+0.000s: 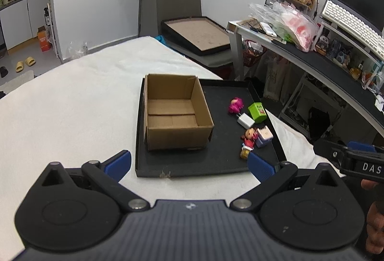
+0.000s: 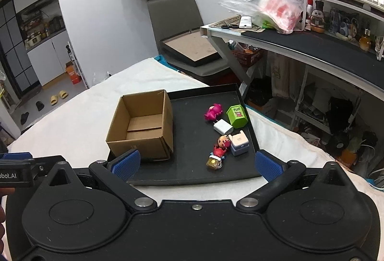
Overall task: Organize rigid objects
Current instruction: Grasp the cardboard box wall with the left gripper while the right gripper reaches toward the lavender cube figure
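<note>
- The box [image 2: 141, 126] is open at the top and sits on the left part of the black tray [image 2: 192, 174]. It looks empty, so I think the small things are meant to go in there.
- The small things lie in a bunch on the right part of the tray, apart from the box: a pink toy [image 2: 213, 112], a green cube [image 2: 237, 116], a white plug [image 2: 223, 127], a red doll [image 2: 222, 145], a pale block [image 2: 238, 142] and a tiny mug [image 2: 214, 162].
- The plug touches the pink toy and sits just beside the cube. The doll leans on the pale block, and the mug is just beside the doll's feet.
- The left gripper [image 1: 189, 163] hangs over the near edge of the tray with its fingers wide apart and nothing in them.
- The right gripper [image 2: 196, 163] hangs there too, fingers wide apart and empty (it is nearer the toys, so I think it should grab first).
- Nothing has been picked up yet, by the look of it.
- The toys are packed close, so grabbing one may bump the next. The mug is nearest and has the most room around it.
- The tray rests on a white cloth [image 1: 72, 105]. A messy desk [image 2: 312, 45] stands off to the right, and a chair [image 2: 177, 28] with another tray on it stands behind. Neither is in the way.
</note>
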A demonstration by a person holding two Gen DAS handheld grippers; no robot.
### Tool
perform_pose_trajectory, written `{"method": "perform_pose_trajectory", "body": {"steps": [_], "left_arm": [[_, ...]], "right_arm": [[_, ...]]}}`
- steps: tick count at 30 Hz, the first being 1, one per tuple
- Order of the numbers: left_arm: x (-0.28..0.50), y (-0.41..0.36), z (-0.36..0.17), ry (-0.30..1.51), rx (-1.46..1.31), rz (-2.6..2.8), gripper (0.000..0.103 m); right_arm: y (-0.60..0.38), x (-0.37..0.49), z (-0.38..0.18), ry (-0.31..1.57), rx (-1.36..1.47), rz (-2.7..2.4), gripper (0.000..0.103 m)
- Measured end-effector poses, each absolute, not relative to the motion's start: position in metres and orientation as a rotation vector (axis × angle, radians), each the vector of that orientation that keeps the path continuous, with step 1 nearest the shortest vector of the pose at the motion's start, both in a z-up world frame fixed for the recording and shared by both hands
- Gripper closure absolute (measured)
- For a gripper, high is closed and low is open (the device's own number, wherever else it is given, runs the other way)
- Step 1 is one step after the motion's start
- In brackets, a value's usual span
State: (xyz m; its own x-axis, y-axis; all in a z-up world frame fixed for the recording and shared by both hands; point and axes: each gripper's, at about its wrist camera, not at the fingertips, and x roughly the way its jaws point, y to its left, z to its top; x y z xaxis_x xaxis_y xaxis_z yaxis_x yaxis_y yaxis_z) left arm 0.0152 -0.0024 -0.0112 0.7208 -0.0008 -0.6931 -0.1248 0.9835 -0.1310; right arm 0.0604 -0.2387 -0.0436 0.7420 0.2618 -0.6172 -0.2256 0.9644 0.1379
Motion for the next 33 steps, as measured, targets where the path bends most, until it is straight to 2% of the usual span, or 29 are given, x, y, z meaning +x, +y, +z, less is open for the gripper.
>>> {"method": "perform_pose_trajectory", "body": {"steps": [23, 31, 33], "left_arm": [[0.092, 0.042, -0.062, 0.839, -0.229, 0.129, 0.003], [0.122, 0.048, -0.083, 0.884, -0.245, 0.133, 0.005], [0.129, 0.049, -0.089, 0.887, -0.243, 0.133, 0.008]], "right_arm": [[-0.245, 0.139, -0.105, 0.761, 0.155, 0.239, 0.0], [-0.244, 0.168, -0.126, 0.815, 0.18, 0.238, 0.011], [-0.245, 0.175, -0.132, 0.818, 0.185, 0.237, 0.013]]}}
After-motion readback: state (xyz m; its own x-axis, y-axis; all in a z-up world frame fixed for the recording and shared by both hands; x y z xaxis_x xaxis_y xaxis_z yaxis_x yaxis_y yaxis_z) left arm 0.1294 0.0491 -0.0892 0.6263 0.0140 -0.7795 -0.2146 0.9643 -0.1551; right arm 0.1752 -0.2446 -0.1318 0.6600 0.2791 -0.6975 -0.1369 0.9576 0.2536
